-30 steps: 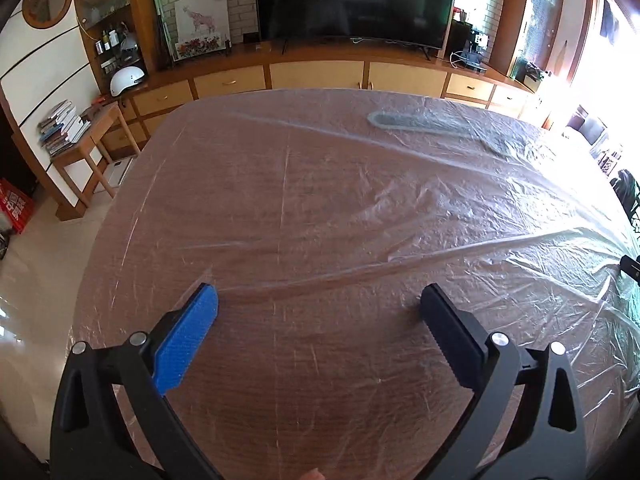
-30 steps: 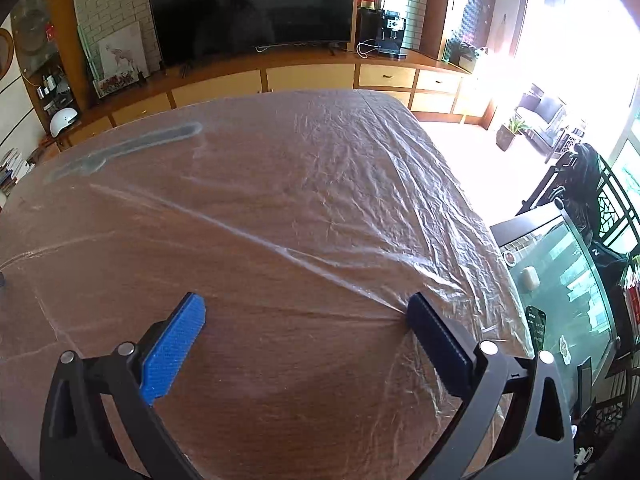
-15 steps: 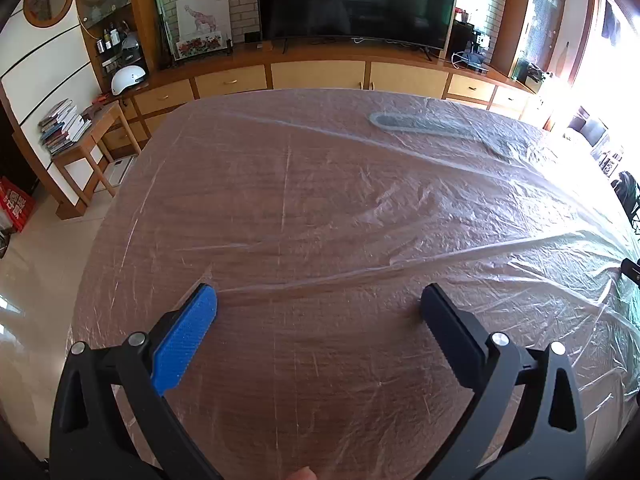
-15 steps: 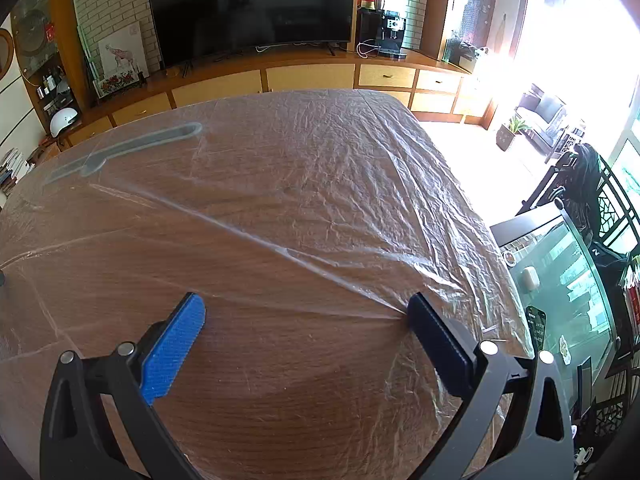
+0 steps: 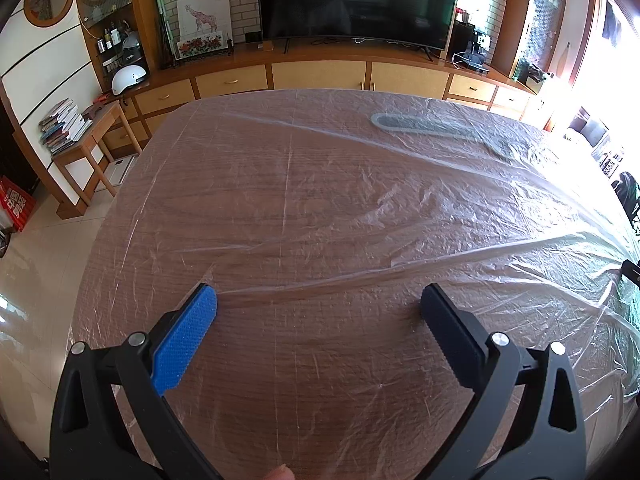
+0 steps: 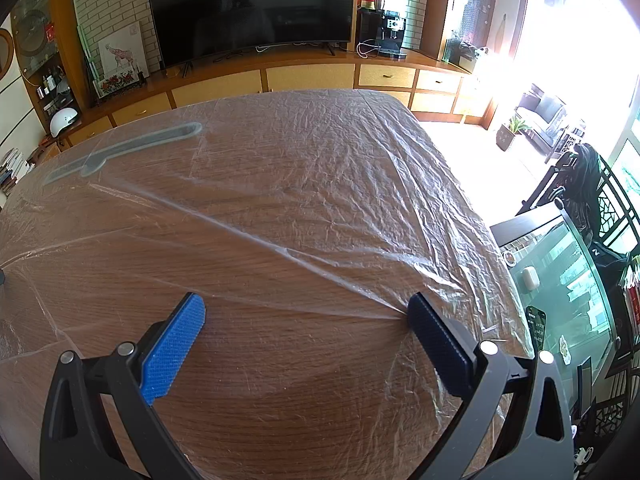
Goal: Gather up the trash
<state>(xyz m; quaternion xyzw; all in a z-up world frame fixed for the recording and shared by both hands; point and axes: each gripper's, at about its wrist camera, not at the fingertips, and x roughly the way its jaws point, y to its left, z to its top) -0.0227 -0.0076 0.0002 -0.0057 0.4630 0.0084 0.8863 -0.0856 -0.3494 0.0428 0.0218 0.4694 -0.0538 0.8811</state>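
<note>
A thin clear plastic sheet [image 5: 360, 208] covers the whole wooden table [image 5: 320, 380], wrinkled and pulled into ridges. My left gripper [image 5: 318, 300] is open low over the sheet near the table's front, and a raised fold of plastic runs between its fingers. In the right wrist view the same plastic sheet [image 6: 340, 168] drapes over the table's right edge. My right gripper [image 6: 306, 306] is open too, with a taut crease of film reaching its right fingertip [image 6: 416, 308]. Whether either gripper touches the film is unclear.
A grey-blue elongated shape [image 5: 424, 126] lies under the film at the far side of the table. A TV cabinet [image 5: 320, 72] stands behind the table. A glass-topped cabinet [image 6: 560, 280] stands close off the table's right edge. A small side table with books [image 5: 80, 136] is at left.
Both grippers stay open and nearly still. The plastic ridges have shifted slightly and look more taut and lifted toward the fingertips.
</note>
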